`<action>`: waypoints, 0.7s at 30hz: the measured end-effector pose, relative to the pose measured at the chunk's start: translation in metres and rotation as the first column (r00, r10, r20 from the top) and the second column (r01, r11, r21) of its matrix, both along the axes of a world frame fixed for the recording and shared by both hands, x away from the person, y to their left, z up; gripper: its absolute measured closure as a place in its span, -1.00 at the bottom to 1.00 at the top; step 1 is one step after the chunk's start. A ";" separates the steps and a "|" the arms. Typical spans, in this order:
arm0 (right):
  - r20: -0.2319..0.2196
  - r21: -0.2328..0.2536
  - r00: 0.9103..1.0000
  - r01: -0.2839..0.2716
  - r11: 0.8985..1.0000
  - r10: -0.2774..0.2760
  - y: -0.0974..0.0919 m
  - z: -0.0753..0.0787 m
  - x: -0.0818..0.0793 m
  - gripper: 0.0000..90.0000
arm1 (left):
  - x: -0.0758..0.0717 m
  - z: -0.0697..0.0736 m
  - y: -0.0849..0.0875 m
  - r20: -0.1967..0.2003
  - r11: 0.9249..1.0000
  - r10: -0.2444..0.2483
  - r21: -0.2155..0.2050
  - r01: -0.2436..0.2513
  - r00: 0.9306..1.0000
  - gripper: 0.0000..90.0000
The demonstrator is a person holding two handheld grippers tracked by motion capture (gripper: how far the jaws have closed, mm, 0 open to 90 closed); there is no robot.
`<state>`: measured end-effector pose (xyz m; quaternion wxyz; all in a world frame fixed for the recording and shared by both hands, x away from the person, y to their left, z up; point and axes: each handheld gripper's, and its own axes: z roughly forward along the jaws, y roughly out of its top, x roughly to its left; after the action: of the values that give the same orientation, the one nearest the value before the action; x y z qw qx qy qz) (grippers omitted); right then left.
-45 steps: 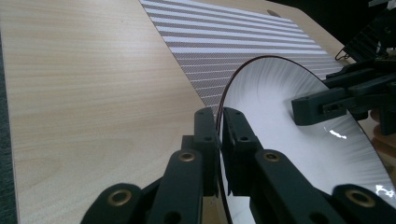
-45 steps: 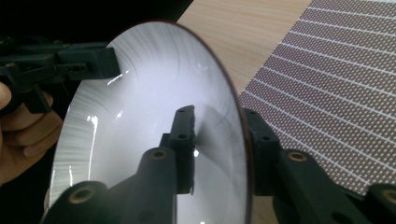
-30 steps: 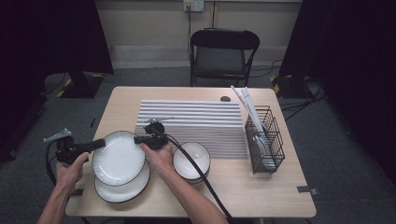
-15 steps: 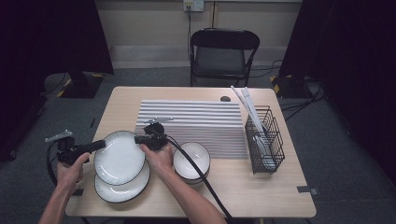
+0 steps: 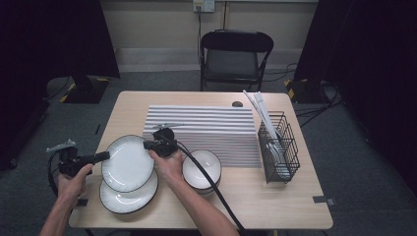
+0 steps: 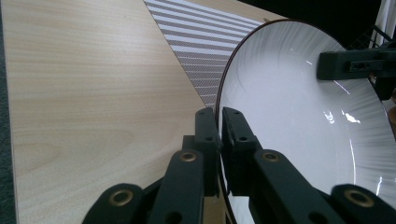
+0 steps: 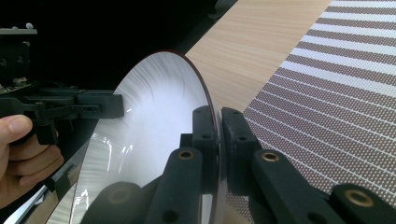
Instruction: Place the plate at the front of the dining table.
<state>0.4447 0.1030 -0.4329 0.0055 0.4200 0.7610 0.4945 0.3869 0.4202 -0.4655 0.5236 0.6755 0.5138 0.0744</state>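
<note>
The left claw [image 6: 218, 122] has just closed its jaws tighter on the plate [image 6: 299, 116] rim.

A striped mat [image 5: 216, 129] is lying on the surface [image 5: 275, 196], with stacked bowls [image 5: 202, 169] at its front edge, a wire basket [image 5: 279, 147] beside it, and a folding chair [image 5: 231, 55] standing behind.

Your upper plate [image 5: 128, 162] covers most of the lower plate [image 5: 129, 199] beneath it, so you see just a crescent of that one in the high view. Your right forearm hides part of the bowl [image 5: 202, 167], and whether one bowl or more sits there is too small to tell. In the left gripper view the upper plate runs off the right and bottom edges. The contents of the wire rack [image 5: 279, 147] blur together.
</note>
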 end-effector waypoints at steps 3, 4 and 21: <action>0.006 0.005 1.000 0.003 1.000 -0.003 0.001 0.004 0.000 0.89 | 0.000 0.004 0.001 0.006 1.000 0.003 0.010 -0.003 1.000 0.91; 0.006 0.005 1.000 0.003 1.000 -0.003 0.001 0.004 0.000 0.89 | 0.000 0.006 0.001 0.008 1.000 0.005 0.005 -0.006 1.000 0.91; 0.035 0.001 0.999 0.001 1.000 -0.001 0.004 0.018 0.001 0.89 | 0.003 0.019 0.003 0.025 1.000 0.008 0.014 -0.008 1.000 0.91</action>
<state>0.4460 0.1066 -0.4154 0.0187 0.4116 0.7603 0.5021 0.3900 0.4233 -0.4463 0.5248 0.6761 0.5095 0.0884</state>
